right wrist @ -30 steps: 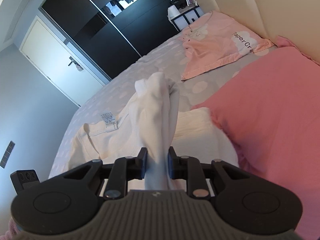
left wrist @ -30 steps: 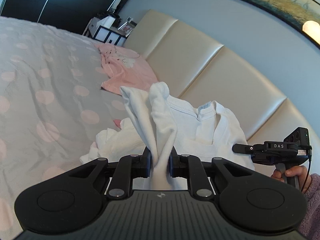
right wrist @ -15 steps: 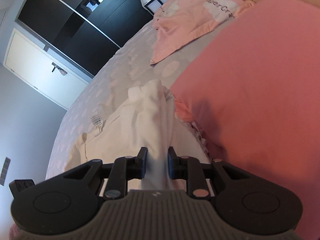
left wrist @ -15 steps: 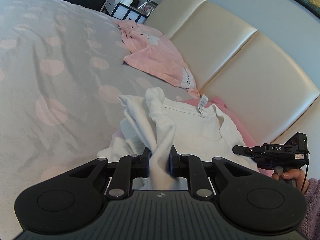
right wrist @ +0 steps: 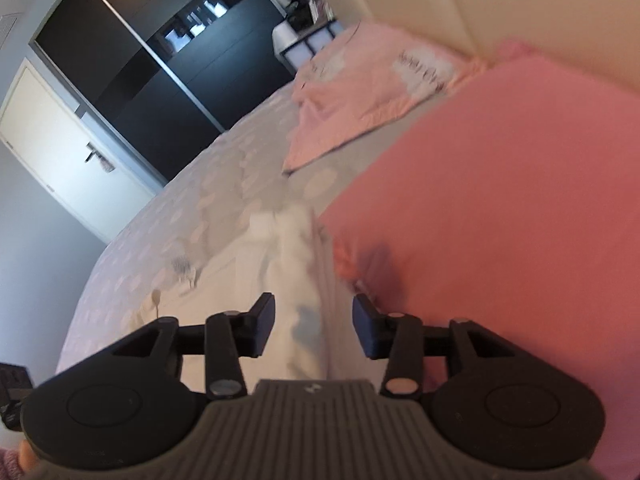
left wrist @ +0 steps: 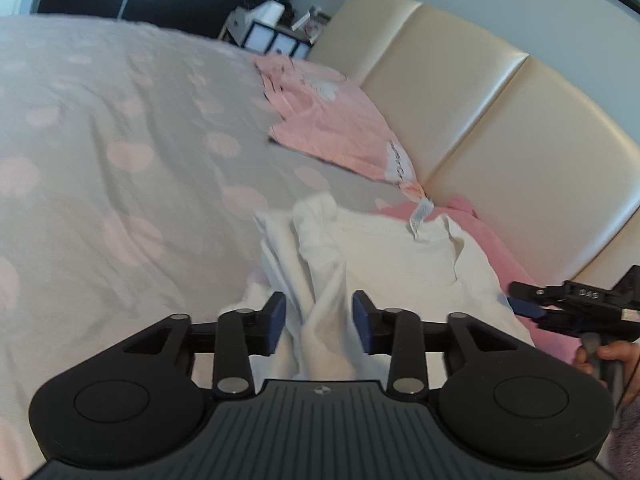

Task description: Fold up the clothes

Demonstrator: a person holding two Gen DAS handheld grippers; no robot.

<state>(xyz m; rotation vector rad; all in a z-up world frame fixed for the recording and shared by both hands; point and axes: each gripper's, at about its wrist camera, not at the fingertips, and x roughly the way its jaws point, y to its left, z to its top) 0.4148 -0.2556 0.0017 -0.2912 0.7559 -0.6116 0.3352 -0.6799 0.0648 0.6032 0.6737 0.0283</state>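
Note:
A white garment (left wrist: 400, 256) lies on the grey dotted bedspread (left wrist: 120, 160), its neck label toward the headboard. A bunched fold of it runs between the jaws of my left gripper (left wrist: 319, 324), which are opening; the blue pads stand clear of the cloth. In the right wrist view the same white garment (right wrist: 264, 280) lies under my right gripper (right wrist: 313, 326), whose jaws are also opening, with a ridge of cloth between them and gaps on both sides. The right gripper (left wrist: 560, 304) also shows at the right edge of the left wrist view, a hand on its handle.
A pink pillow (right wrist: 500, 208) lies right beside the garment against the cream padded headboard (left wrist: 500, 120). A lighter pink pillow (left wrist: 332, 124) sits farther up the bed. A white shelf unit (left wrist: 272, 36), dark wardrobe doors (right wrist: 180, 60) and a white door (right wrist: 68, 152) stand beyond.
Both grippers sank toward the bed with the white garment and their jaws parted, letting go of the bunched cloth, which now rests on the bedspread.

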